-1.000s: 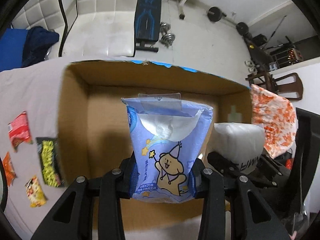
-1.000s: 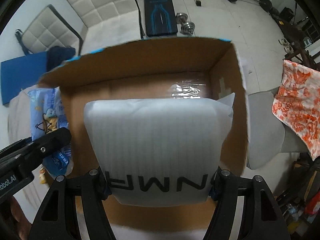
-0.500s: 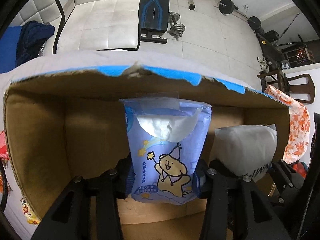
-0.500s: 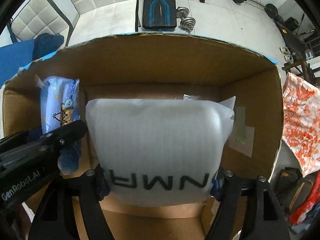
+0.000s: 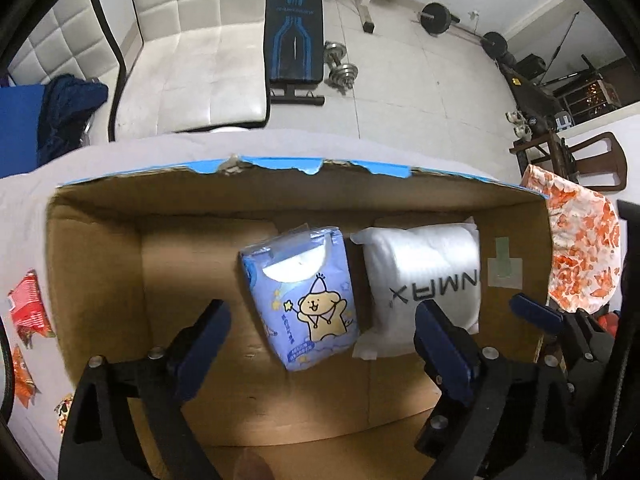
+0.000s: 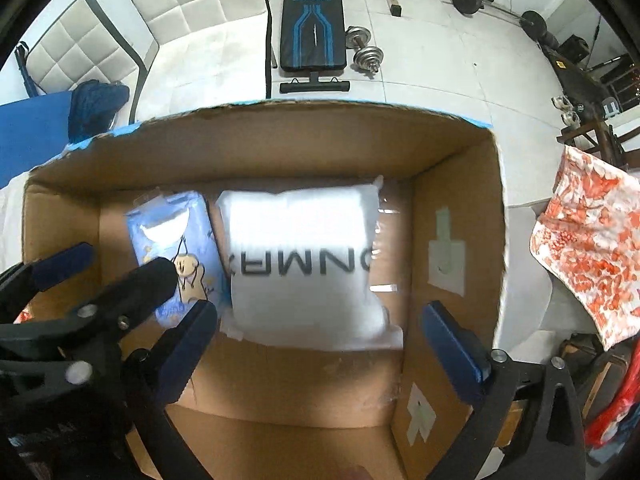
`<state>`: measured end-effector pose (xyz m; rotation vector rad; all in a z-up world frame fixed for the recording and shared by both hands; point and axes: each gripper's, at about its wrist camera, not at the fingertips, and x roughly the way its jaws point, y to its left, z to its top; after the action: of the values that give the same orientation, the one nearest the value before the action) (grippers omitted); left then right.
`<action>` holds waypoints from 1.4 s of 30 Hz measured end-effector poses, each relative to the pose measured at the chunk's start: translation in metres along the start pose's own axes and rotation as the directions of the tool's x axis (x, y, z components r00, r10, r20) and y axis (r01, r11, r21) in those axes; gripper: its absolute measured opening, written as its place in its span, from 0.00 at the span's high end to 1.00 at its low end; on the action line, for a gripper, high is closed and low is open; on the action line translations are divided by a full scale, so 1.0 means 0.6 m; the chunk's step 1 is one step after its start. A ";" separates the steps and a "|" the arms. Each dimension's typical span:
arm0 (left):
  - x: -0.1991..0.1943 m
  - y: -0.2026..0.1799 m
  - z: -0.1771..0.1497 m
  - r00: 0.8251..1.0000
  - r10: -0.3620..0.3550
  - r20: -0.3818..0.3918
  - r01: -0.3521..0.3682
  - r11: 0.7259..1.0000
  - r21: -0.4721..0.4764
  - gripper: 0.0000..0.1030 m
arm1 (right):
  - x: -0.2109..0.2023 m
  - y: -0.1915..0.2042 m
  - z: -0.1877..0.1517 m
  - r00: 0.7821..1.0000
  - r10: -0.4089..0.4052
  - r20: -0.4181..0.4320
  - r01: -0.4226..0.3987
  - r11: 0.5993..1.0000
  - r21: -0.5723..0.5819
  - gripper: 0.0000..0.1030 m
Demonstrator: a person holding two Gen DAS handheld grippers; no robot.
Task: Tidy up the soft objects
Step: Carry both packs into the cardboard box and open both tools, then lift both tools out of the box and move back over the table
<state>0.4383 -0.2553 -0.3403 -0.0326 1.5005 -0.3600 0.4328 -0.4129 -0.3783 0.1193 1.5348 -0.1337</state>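
A blue tissue pack with a cartoon bear [image 5: 304, 296] lies on the floor of an open cardboard box [image 5: 96, 264]. A white soft pack with black lettering [image 5: 424, 280] lies right beside it. My left gripper [image 5: 324, 340] is open and empty above the blue pack. My right gripper [image 6: 320, 340] is open and empty above the white pack [image 6: 304, 260]. In the right wrist view the blue pack [image 6: 172, 232] is partly hidden by the left gripper's fingers [image 6: 132, 292]. The box wall [image 6: 452, 216] stands to the right.
Several snack packets [image 5: 28, 312] lie on the grey cloth left of the box. An orange-patterned cloth [image 5: 580, 248] hangs at the right. White padded chairs [image 5: 192, 52], a weight bench [image 5: 294, 28] and dumbbells stand on the floor beyond.
Both grippers lowered their packs into the box, opened and let go. The two packs now lie side by side on the box floor, and both grippers have drawn back above them.
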 end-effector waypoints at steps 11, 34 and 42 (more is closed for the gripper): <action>-0.098 0.000 -0.103 0.977 0.144 0.154 -0.155 0.986 0.057 0.00 | -0.068 -0.003 -0.110 0.996 0.029 0.080 -0.031 0.999 0.031 0.00; -0.278 0.000 -0.289 0.937 0.137 0.321 -0.173 0.981 0.087 0.00 | -0.281 0.040 -0.342 0.958 -0.004 0.288 -0.023 0.996 0.087 0.00; -0.347 0.068 -0.323 0.935 0.090 0.344 -0.124 0.989 0.080 0.00 | -0.326 0.093 -0.381 0.955 0.026 0.297 -0.060 0.993 0.106 0.00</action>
<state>0.2520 -0.1256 -0.1646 0.0648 1.1351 -0.3233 0.2103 -0.3187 -0.1909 0.2143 1.2249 -0.1963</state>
